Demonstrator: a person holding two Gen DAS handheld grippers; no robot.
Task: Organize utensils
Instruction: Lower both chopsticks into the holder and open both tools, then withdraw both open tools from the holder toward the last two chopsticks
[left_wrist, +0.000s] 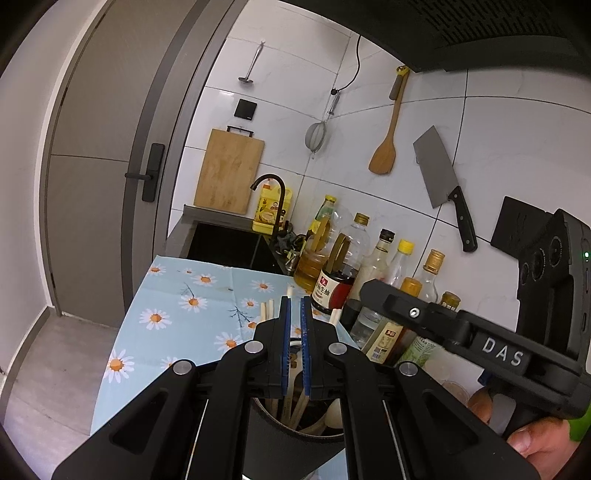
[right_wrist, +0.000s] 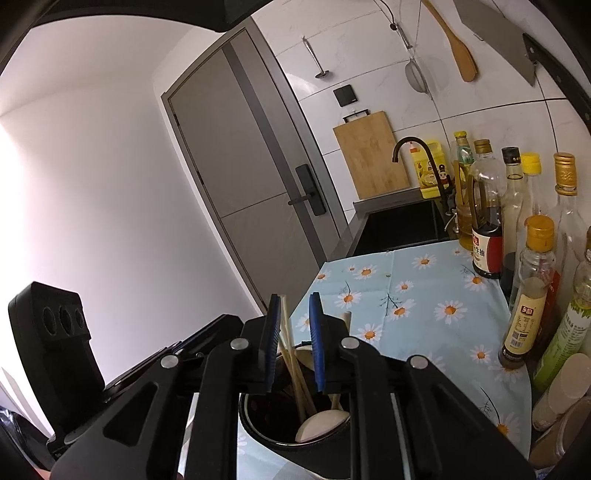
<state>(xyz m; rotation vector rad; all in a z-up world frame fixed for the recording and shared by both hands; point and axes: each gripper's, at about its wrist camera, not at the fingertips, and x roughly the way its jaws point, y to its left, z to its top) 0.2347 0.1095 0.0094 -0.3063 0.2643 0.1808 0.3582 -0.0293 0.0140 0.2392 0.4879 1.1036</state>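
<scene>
- Looking along my left gripper (left_wrist: 295, 306), I see its blue pads nearly together with only a thin slit between them and nothing held.
- My right gripper (right_wrist: 294, 301) stands slightly apart; a pair of wooden chopsticks (right_wrist: 287, 332) rises through the gap close to the left pad, though I cannot tell whether the pad touches them.
- Both grippers sit just above the dark round utensil holder (right_wrist: 258, 413), which holds chopsticks, wooden handles and a pale spoon (right_wrist: 319, 424).
- The holder stands on a light blue cloth with daisies (right_wrist: 417, 295) covering the counter.
- A row of sauce and oil bottles (right_wrist: 487, 206) lines the tiled wall beside the cloth.
- Beyond the cloth lies a black sink (left_wrist: 225, 243) with a dark curved tap (left_wrist: 273, 192); a wooden cutting board (left_wrist: 229, 170) leans behind it.
- A cleaver (left_wrist: 439, 173), wooden spatula (left_wrist: 386, 147) and strainer (left_wrist: 316, 136) hang on the wall; a grey door (left_wrist: 96, 184) stands further off.
</scene>
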